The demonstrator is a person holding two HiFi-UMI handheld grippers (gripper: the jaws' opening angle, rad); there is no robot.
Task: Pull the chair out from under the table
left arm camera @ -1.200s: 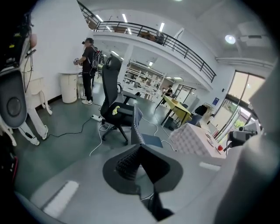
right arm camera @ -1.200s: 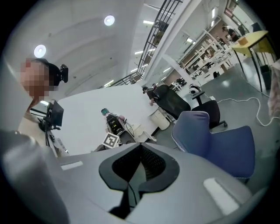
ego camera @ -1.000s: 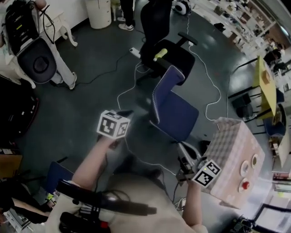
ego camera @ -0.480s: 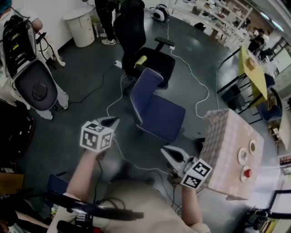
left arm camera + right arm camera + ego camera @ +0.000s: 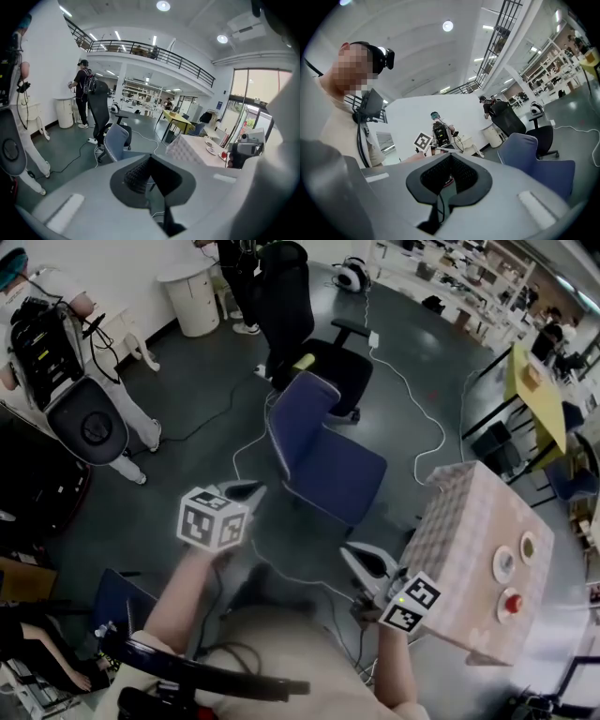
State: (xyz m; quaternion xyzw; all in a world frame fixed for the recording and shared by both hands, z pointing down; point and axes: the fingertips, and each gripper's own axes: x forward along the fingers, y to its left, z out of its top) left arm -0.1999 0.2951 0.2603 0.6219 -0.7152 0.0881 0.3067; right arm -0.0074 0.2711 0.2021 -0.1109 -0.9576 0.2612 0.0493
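Note:
The blue chair (image 5: 323, 460) stands on the dark floor, apart from the left edge of the checked-cloth table (image 5: 459, 549), its back turned toward me. My left gripper (image 5: 246, 491) hovers just left of the chair's back, shut and empty. Near the table's near-left corner, my right gripper (image 5: 361, 561) is also shut, holding nothing. The left gripper view shows the chair (image 5: 116, 140) and table (image 5: 190, 149) beyond the closed left gripper (image 5: 150, 161). In the right gripper view the chair (image 5: 536, 161) lies right of the closed right gripper (image 5: 450, 161).
A black office chair (image 5: 314, 343) stands right behind the blue one. White cables (image 5: 427, 413) trail across the floor. Plates (image 5: 504, 563) and a red thing (image 5: 511, 601) lie on the table. A person (image 5: 56, 334) stands at the left, a yellow table (image 5: 534, 381) at the right.
Both grippers have shifted across the floor, first leftward in the picture and then a little up, and the head view has swung. Both stay shut. The chair keeps its place beside the table.

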